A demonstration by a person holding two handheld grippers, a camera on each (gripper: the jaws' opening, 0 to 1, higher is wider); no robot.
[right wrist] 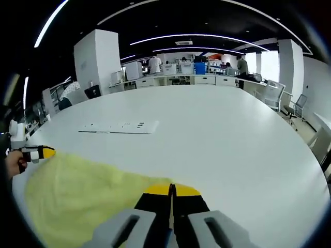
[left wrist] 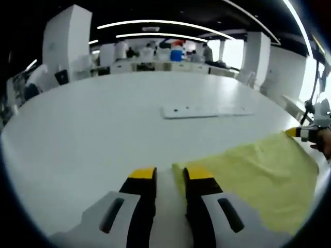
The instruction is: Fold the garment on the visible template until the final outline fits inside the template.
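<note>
One large white worktop point(left wrist: 103, 124) filled an open office with white pillars and ceiling light strips, bearing one flat white panel point(left wrist: 207, 110) at centre and one yellow garment point(left wrist: 258, 181) at lower right, the left gripper point(left wrist: 170, 181) fingers apart at its corner, the right gripper point(right wrist: 171, 192) fingers together on its edge.

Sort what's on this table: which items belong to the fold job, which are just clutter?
Job:
- pale yellow cloth garment spread on the round white table
- left gripper, jaws apart at the garment's edge
- right gripper, jaws together at the garment's edge

Lying about:
- flat white panel set in the tabletop
- background desks and people
</note>
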